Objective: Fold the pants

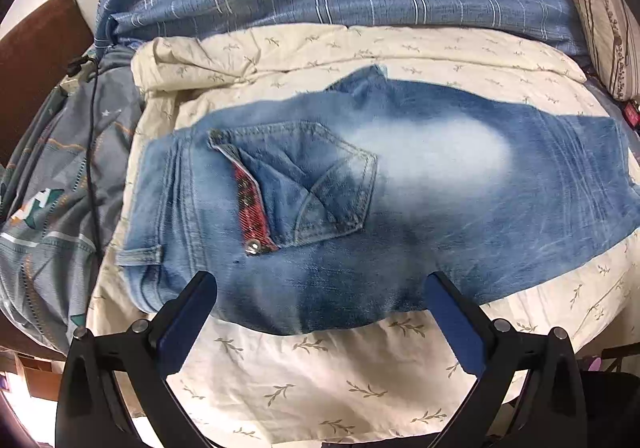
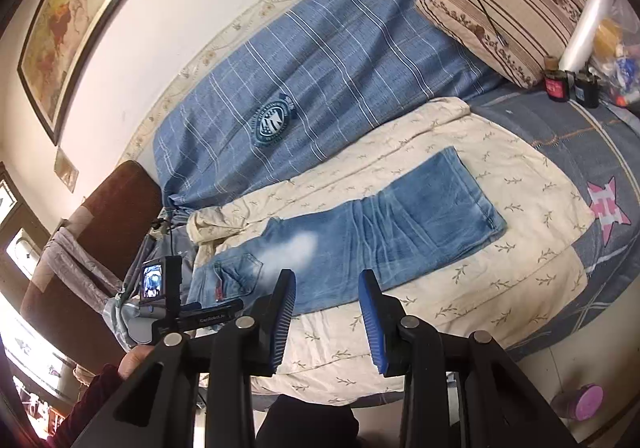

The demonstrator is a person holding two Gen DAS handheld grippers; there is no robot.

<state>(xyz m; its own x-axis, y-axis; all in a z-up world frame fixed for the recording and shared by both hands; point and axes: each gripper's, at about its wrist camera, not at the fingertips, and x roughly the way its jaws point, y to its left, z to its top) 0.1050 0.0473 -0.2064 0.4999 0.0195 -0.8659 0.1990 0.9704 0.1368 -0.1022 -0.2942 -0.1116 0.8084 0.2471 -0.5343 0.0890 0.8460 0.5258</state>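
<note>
One big bed (image 2: 560, 151) fills the room, w/ a blue striped quilt (image 2: 320, 59) along the wall and a cream sheet (image 2: 440, 151) spread in front of it. On that sheet lie the jeans (image 2: 380, 232), already folded leg on leg into one long strip. Waist end is on the left, hem end (image 2: 480, 203) on the right, all flat.

Jeans look thick & kind of heavy. Soft enough to bend, but they won't slide much on the cotton. I think they'd hold a crease ok. Best spots to grab: the waistband (image 1: 160, 207) corner & the hem, where the cloth is doubled up and tough.

Left gripper (image 1: 320, 288) hangs just over the near edge by the back pocket (image 1: 320, 187). Its fingers are spread wide, nothing in them. Right gripper (image 2: 327, 288) is back from the middle of the strip, fingers partly apart, also holding nothing.

Tiny silver button (image 1: 253, 246) sits below the pocket.
</note>
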